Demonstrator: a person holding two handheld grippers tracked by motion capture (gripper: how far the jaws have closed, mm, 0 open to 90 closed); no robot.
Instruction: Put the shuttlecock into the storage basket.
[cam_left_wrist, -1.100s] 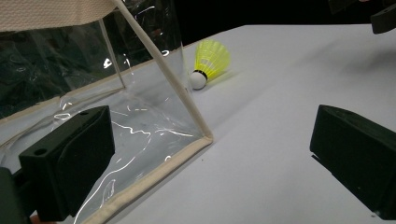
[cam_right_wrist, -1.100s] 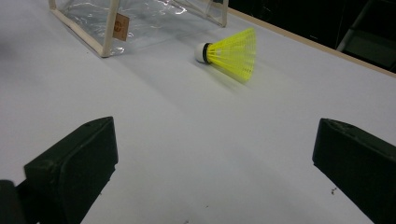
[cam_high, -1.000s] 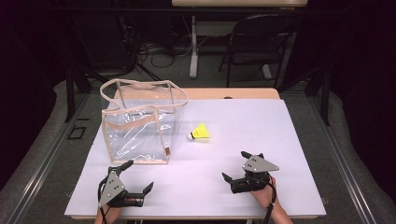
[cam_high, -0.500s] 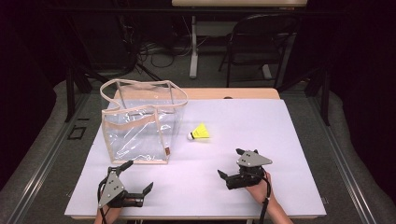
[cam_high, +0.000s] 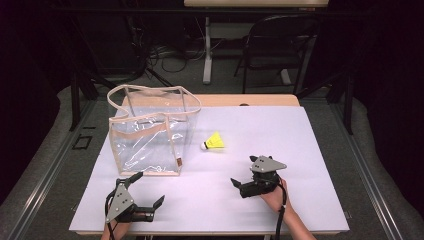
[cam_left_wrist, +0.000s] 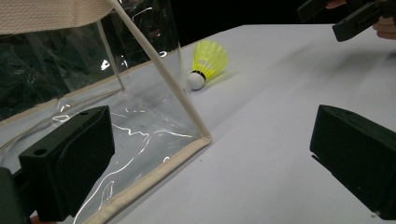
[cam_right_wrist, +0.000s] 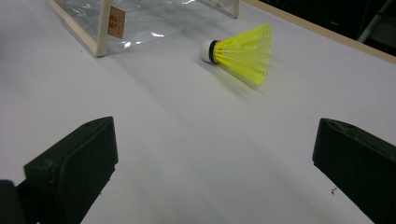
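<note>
Both of your grippers have their jaws wide apart and hold nothing. Your right gripper (cam_high: 239, 183) points at the yellow shuttlecock (cam_high: 214, 142), which lies on the white surface (cam_high: 300, 140) just beside the clear bag (cam_high: 150, 135). Your left gripper (cam_high: 146, 191) sits near the bag's front corner.

Shuttlecock (cam_high: 214, 142): neon-yellow mesh skirt, white cork, black band. Tote bag (cam_high: 150, 132): clear plastic, beige fabric trim, small tan label. Bench (cam_high: 300, 150): white top, light wood edge. Hand-held grippers: black jaws, grey plates.

The small tan tag (cam_right_wrist: 114, 21) carries an unreadable mark.
</note>
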